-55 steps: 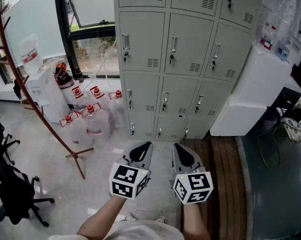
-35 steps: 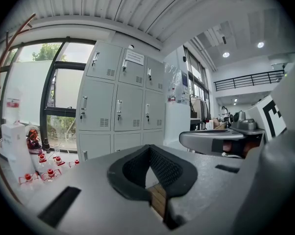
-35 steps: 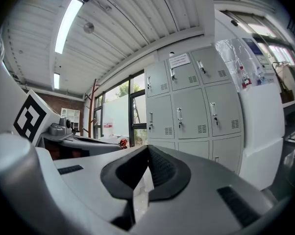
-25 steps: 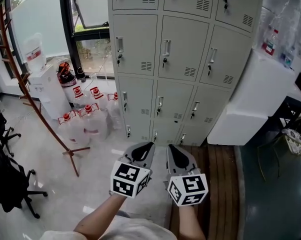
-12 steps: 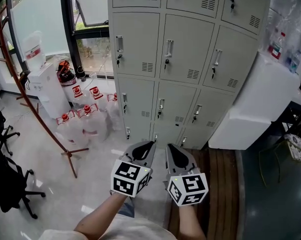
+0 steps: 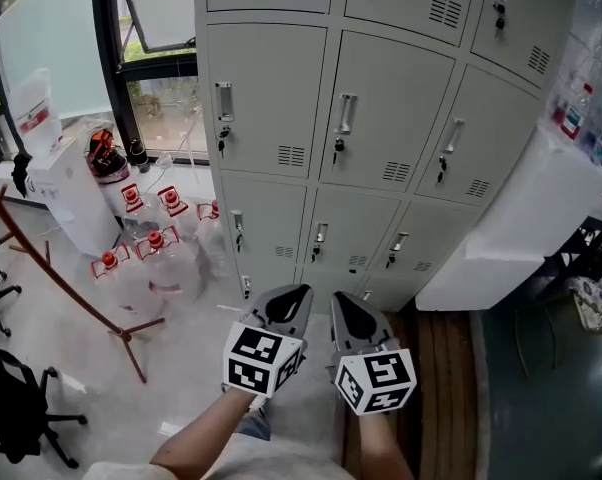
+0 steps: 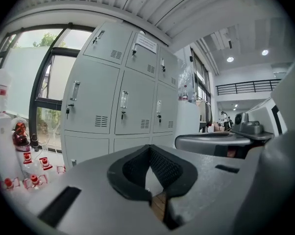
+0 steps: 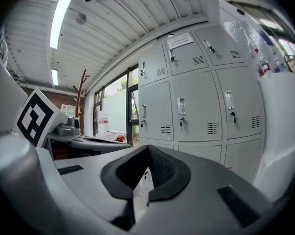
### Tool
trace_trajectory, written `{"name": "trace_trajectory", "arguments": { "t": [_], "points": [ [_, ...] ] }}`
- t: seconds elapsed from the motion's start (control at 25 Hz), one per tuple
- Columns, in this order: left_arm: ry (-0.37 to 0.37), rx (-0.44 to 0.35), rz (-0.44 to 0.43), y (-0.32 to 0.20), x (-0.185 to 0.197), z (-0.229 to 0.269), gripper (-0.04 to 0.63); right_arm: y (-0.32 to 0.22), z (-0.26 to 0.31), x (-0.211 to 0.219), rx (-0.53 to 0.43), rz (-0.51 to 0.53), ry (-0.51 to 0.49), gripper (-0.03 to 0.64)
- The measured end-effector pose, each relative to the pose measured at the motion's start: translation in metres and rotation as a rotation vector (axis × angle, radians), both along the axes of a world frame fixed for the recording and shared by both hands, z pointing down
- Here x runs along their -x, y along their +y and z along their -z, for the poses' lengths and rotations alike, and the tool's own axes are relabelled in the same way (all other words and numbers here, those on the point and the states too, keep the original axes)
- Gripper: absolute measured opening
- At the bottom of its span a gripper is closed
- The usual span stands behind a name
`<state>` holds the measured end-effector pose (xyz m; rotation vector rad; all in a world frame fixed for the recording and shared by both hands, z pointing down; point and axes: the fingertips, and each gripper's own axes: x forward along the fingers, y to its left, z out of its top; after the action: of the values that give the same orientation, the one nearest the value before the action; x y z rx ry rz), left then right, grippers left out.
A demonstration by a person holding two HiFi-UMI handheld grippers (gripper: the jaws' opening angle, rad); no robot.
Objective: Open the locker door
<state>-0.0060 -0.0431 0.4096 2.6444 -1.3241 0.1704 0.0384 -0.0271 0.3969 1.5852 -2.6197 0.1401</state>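
A bank of grey metal lockers (image 6: 381, 108) fills the top of the head view, every door closed, each with a vertical handle (image 6: 347, 114) and a key lock below it. My left gripper (image 6: 287, 302) and right gripper (image 6: 344, 308) are held side by side low in the view, pointing at the bottom locker row and well short of it. Both are shut with nothing in them. The left gripper view shows its shut jaws (image 7: 150, 155) before the lockers (image 7: 130, 106). In the right gripper view the jaws (image 8: 147, 153) point at the lockers (image 8: 196, 106).
Several large water bottles with red caps (image 6: 151, 253) stand on the floor left of the lockers, beside a white dispenser (image 6: 61, 188). A wooden coat stand (image 6: 76, 278) leans across the left. A white cabinet (image 6: 521, 228) abuts the lockers on the right. A black office chair (image 6: 11, 398) stands at lower left.
The view has moved closer to the lockers and slightly left, so the doors look larger. Both grippers keep their place side by side and stay shut.
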Motion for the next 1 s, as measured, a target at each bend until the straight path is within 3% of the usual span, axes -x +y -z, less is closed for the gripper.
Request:
{"name": "trace_trajectory", "arguments": {
  "t": [0.52,1.0],
  "points": [
    [0.017,0.009,-0.108,-0.143,0.029,0.008,0.006,-0.143,0.007,0.037,0.019,-0.079,0.019,0.003],
    [0.026,-0.007,-0.163,-0.215,0.045,0.021,0.006,-0.216,0.028,0.05,-0.016,-0.129,0.002,0.005]
  ]
}}
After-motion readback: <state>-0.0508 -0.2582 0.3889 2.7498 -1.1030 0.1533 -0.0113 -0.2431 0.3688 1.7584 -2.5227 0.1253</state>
